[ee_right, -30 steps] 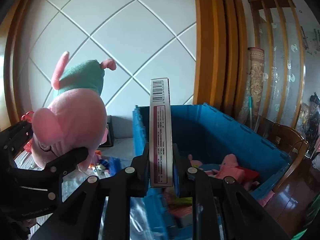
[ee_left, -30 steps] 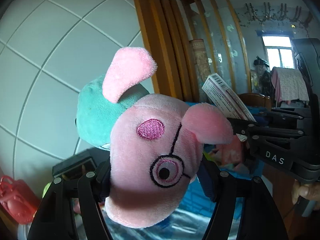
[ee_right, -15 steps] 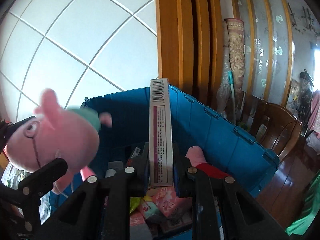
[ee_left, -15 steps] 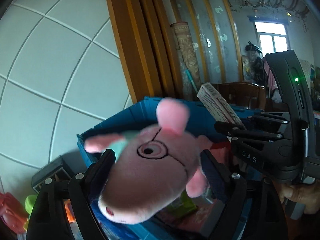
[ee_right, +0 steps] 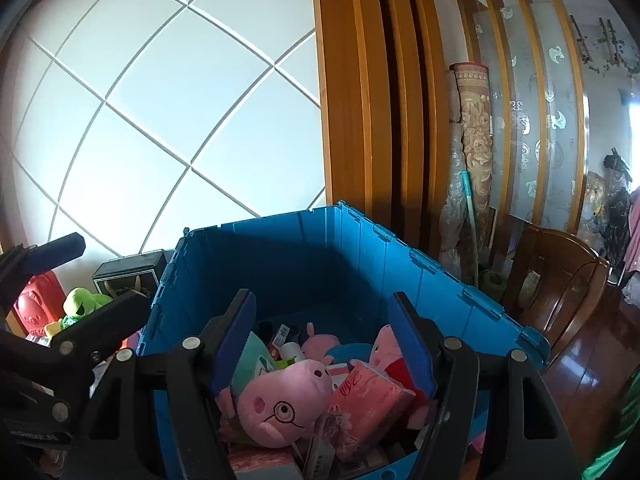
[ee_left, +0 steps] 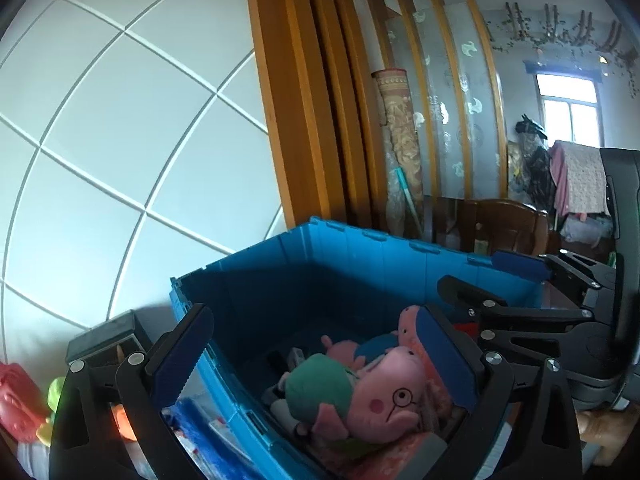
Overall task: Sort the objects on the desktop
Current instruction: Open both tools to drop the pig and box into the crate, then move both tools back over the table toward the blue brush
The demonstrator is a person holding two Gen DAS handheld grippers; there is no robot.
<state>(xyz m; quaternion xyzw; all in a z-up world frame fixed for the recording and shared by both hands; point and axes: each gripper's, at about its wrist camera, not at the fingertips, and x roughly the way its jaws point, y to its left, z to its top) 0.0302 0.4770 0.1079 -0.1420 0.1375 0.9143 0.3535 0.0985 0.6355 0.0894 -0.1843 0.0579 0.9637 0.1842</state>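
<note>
Left tool [ee_left: 312,356] above the near edge of the blue crate [ee_left: 360,248], jaws spread wide and opening, nothing between the pads; right tool [ee_right: 324,340] above the same crate, jaws parted and opening, likewise gripping nothing. Pink plush pig with glasses [ee_left: 384,404] lying on its side atop the pile inside the crate, teal body toward the left in the left wrist view, snout toward the lower left in the right wrist view [ee_right: 280,404]. Second plush pig in a red dress [ee_right: 390,356] leaning against the right wall of the crate, just behind the right tool's right finger. Pink tissue pack [ee_right: 368,400] resting beside the glasses pig, touching it on its right. Small pink pig toy [ee_right: 320,340] and a blue-bodied plush [ee_left: 378,346] farther back among mixed cartons; the box with printed label not clearly told apart from other cartons at the bottom of the pile. Outside the crate, on the bench to its left: black box [ee_right: 130,272], green frog toy [ee_right: 82,304], red toy [ee_left: 16,400]. Right tool also seen from the side at the right edge of the left wrist view [ee_left: 516,276], fingers apart over the crate rim. Wooden chair [ee_right: 560,280] to the right of the crate.
</note>
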